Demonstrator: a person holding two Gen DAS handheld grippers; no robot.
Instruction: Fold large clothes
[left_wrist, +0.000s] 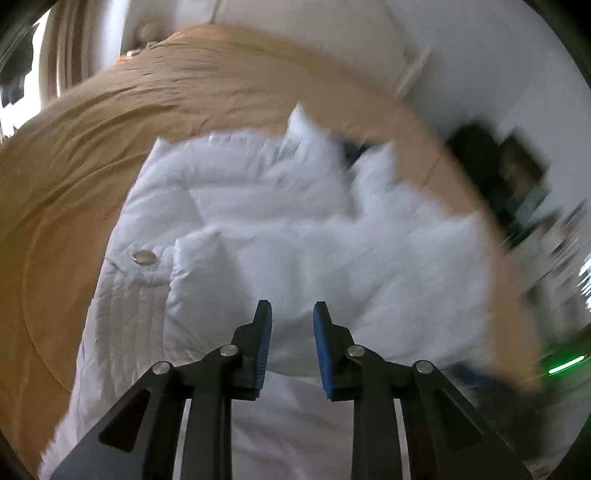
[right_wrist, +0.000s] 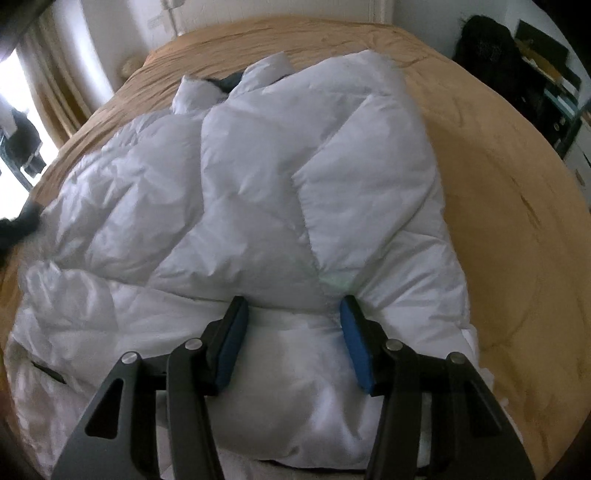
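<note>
Jacket, white, quilted and puffy (right_wrist: 236, 206), lay spread across the tan-covered bed (right_wrist: 498, 192). Your right claw (right_wrist: 293, 314) straddled a padded fold, pads pressing its sides. Your left claw (left_wrist: 292, 317) hung narrowly parted, empty, above the fabric.

Both wrist views look down, sharing jacket (left_wrist: 280, 236) (right_wrist: 258, 192).

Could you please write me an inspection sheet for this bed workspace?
Surface: tan bedspread, wrinkled.
Job's things: white puffer jacket lying partly folded on it; metal snap button showing.
Clutter: nothing seen on the bed.
Grippers: left gripper open above the jacket, nothing between the pads; right gripper straddles a puffy fold, grip unclear.
Cables: nothing seen.
Surroundings: curtain, dark shelving, white walls.
</note>
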